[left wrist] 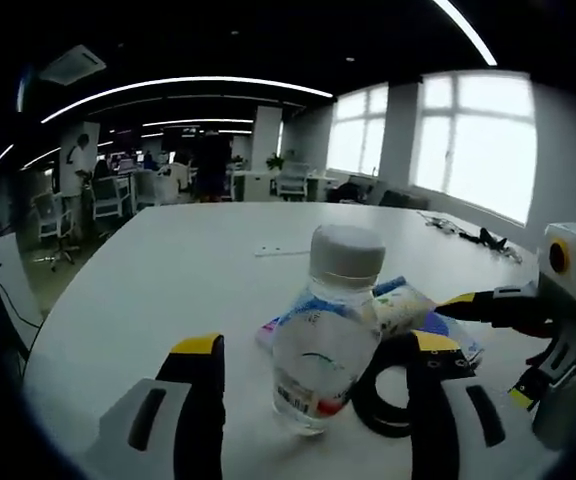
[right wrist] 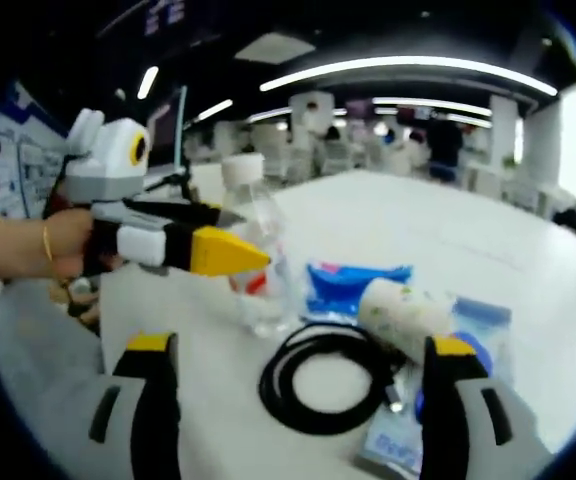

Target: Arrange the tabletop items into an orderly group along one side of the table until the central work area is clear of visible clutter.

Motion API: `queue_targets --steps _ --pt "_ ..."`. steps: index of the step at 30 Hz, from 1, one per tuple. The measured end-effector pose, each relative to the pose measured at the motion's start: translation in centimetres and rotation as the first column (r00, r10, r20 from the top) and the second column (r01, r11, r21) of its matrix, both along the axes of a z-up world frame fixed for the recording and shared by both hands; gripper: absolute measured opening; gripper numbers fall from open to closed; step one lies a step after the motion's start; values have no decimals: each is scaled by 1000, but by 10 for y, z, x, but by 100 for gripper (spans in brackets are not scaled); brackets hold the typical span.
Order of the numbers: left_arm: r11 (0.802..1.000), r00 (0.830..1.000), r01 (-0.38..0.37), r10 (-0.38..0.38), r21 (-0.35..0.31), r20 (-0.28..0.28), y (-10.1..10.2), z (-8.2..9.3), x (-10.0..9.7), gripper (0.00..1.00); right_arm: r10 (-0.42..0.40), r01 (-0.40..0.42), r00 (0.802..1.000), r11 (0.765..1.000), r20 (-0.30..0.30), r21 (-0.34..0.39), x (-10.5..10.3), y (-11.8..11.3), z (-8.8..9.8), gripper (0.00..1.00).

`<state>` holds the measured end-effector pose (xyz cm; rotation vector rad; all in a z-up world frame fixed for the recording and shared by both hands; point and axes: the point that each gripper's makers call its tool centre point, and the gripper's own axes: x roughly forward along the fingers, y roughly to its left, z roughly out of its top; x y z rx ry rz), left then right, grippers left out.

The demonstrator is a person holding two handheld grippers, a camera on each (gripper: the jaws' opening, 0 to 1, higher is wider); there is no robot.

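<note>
A clear water bottle (left wrist: 326, 330) with a white cap stands upright on the white table (left wrist: 188, 260). My left gripper (left wrist: 317, 345) is open, one jaw on each side of the bottle with gaps. Behind the bottle lie blue packets (left wrist: 418, 322), a white tube (left wrist: 400, 305) and a black coiled cable (left wrist: 383, 400). My right gripper (left wrist: 483, 345) comes in from the right, open. In the right gripper view my right gripper (right wrist: 303, 348) is open over the cable (right wrist: 318, 380), beside the tube (right wrist: 403, 315) and a blue packet (right wrist: 353, 280). The left gripper (right wrist: 218, 232) flanks the bottle (right wrist: 253, 250).
A hand (right wrist: 58, 240) with a bracelet holds the left gripper. More cables (left wrist: 473, 235) lie at the table's far right edge, and a small flat white item (left wrist: 280, 250) at its middle. Office chairs and desks (left wrist: 118, 190) stand beyond the table.
</note>
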<state>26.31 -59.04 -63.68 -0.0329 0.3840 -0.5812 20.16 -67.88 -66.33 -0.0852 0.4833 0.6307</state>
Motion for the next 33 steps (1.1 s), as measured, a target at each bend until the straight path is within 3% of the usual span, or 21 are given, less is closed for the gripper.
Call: queue_targets --steps 17,33 --pt "997 998 56 -56 60 10 -10 -13 -1 45 -13 13 1000 1000 -2 -2 -16 -23 7 98" --pt "997 998 48 -50 67 33 -9 -16 2 42 -20 20 1000 1000 8 -24 -25 -38 6 97"
